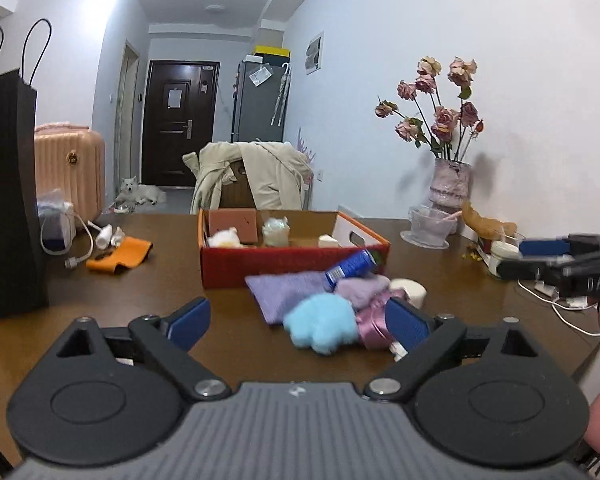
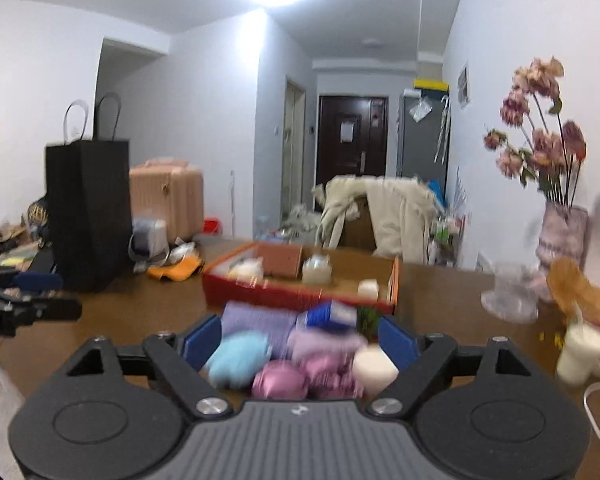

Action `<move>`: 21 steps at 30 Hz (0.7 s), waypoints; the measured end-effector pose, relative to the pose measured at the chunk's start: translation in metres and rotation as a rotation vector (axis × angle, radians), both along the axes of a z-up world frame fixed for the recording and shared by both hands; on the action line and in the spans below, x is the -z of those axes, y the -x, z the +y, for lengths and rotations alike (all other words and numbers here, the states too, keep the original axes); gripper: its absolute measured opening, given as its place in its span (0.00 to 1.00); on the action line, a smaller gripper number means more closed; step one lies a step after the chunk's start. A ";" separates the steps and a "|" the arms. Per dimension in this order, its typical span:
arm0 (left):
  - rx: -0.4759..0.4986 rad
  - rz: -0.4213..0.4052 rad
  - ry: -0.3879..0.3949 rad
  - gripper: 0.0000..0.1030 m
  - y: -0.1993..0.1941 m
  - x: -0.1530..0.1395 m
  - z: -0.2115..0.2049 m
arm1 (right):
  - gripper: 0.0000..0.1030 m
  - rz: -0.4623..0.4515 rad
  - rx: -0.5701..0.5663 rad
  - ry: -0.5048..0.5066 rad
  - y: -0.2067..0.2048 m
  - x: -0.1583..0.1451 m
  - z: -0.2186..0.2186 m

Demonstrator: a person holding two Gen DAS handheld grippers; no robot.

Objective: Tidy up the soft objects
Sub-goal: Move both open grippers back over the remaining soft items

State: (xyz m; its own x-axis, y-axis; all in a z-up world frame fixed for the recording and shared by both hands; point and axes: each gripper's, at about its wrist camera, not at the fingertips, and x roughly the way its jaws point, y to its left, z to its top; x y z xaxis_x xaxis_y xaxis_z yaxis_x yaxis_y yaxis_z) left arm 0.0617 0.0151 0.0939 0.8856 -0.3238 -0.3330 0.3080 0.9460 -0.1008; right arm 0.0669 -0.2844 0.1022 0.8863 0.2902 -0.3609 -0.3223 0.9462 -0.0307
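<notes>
A pile of soft items lies on the brown table (image 1: 100,320) in front of a red cardboard box (image 1: 292,270): a light blue plush (image 1: 320,326), a purple knit cloth (image 1: 284,292), a lilac fluffy piece (image 1: 360,290), a pink satin item (image 1: 374,330) and a white cylinder (image 1: 410,292). A blue can (image 1: 350,268) rests on top. My left gripper (image 1: 300,320) stands open just short of the pile, holding nothing. In the blurred right wrist view, my right gripper (image 2: 300,338) is open with the blue plush (image 2: 238,354) and the pink item (image 2: 280,378) seen between its fingers, untouched.
The box holds a white plush (image 1: 224,238), a brown block (image 1: 232,224) and a pale jar (image 1: 276,232). A black paper bag (image 1: 8,192), an orange cloth (image 1: 120,258) and a cable stand left. A flower vase (image 1: 450,184), a glass bowl (image 1: 430,228) and a white cup (image 2: 580,354) stand right.
</notes>
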 end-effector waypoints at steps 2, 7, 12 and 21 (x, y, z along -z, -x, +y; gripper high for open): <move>0.020 0.016 -0.004 0.94 0.000 0.003 -0.005 | 0.83 0.035 -0.005 0.015 0.006 0.012 0.000; 0.022 0.029 -0.042 0.94 -0.011 0.008 -0.018 | 0.82 0.101 0.011 0.028 0.001 0.036 -0.003; 0.042 0.108 -0.041 0.94 -0.034 0.024 -0.033 | 0.81 0.145 0.020 -0.014 -0.014 0.053 -0.012; 0.059 0.211 -0.098 0.94 -0.086 0.051 -0.073 | 0.64 0.224 -0.029 -0.041 -0.067 0.088 0.004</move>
